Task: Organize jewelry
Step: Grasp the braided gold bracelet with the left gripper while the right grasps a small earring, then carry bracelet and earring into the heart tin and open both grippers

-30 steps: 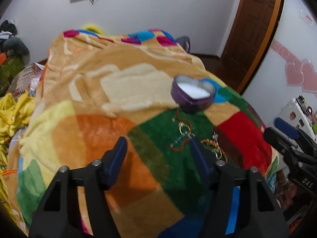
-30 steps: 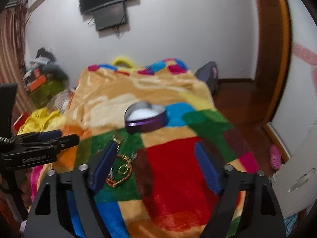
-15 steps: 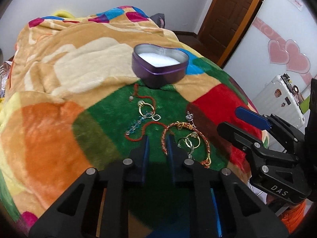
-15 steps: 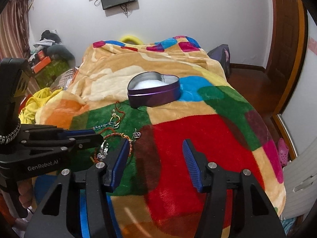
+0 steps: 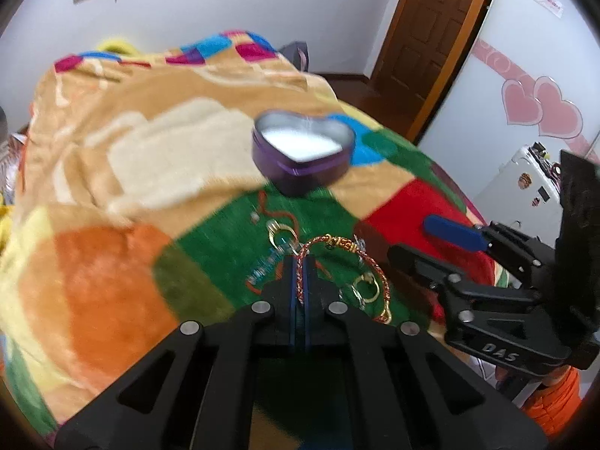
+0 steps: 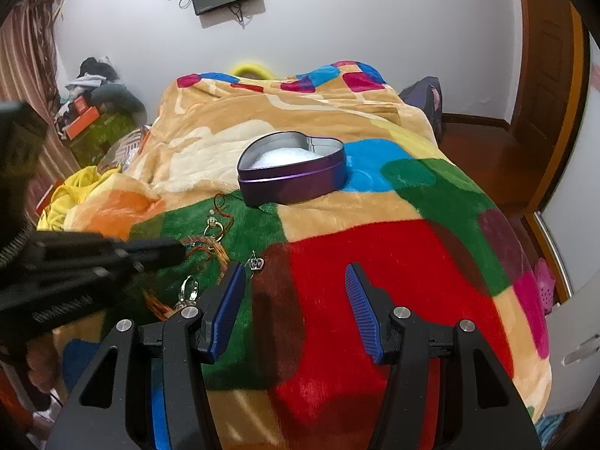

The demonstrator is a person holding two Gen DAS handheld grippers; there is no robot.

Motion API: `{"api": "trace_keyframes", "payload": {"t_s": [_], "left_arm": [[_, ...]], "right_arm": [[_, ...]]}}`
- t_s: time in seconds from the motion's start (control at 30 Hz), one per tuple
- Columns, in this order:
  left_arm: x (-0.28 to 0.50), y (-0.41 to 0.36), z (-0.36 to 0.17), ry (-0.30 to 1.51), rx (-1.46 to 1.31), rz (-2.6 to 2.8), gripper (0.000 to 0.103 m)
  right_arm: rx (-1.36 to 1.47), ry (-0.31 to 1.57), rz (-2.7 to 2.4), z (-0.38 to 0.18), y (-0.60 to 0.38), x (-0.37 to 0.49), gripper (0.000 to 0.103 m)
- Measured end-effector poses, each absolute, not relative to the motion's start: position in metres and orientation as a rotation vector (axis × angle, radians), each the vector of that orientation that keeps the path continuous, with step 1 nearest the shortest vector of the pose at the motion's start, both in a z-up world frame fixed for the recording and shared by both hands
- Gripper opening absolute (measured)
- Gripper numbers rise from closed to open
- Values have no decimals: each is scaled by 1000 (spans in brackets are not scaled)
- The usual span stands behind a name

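Note:
My left gripper [image 5: 299,262] is shut on a red-and-gold braided bracelet [image 5: 369,262], which loops up and right from the jaws. Under it on the green patch lie gold rings [image 5: 365,288], a beaded blue chain [image 5: 268,262] and a red cord [image 5: 275,213]. An open purple heart-shaped tin [image 5: 303,157] with white lining stands beyond, also in the right wrist view [image 6: 292,176]. My right gripper [image 6: 294,288] is open and empty over the red patch, next to a small silver crown charm [image 6: 256,262]. The left gripper [image 6: 157,253] shows there over the jewelry.
All lies on a patchwork blanket [image 6: 393,262] over a bed. Piled clothes and boxes [image 6: 93,112] stand at the left wall, a wooden door [image 5: 431,37] at the right, a white fridge [image 5: 532,187] near the bed's right side.
My left gripper has closed fully on the braided bracelet and lifted it off the blanket. My right gripper has opened wider and moved slightly forward.

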State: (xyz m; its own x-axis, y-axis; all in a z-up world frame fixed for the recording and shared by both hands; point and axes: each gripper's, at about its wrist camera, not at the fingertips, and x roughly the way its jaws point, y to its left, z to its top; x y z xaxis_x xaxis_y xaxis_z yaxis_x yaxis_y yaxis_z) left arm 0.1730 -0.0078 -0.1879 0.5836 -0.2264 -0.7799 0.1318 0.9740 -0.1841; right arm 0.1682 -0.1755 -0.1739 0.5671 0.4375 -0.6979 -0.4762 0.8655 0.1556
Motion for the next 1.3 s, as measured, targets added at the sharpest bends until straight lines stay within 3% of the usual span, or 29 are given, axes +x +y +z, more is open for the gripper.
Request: {"api": "trace_keyframes", "payload": {"t_s": [0.37,0.43,0.53,1.3], "left_arm": [[177,22,-176,866,-137,-127,1],[177,25,-178,867,-142,-119,1],[178,26,-181,869,-145,-114,1],[191,21,-133,734,-90,-86,1]], "right_arm": [[-96,838,593,-188,-152,178,30],[-110,846,608,-190,-148,180,25],[-142,853,625,-193,-142,180,9],[-107,671,575,-133,-156,184,10]]}}
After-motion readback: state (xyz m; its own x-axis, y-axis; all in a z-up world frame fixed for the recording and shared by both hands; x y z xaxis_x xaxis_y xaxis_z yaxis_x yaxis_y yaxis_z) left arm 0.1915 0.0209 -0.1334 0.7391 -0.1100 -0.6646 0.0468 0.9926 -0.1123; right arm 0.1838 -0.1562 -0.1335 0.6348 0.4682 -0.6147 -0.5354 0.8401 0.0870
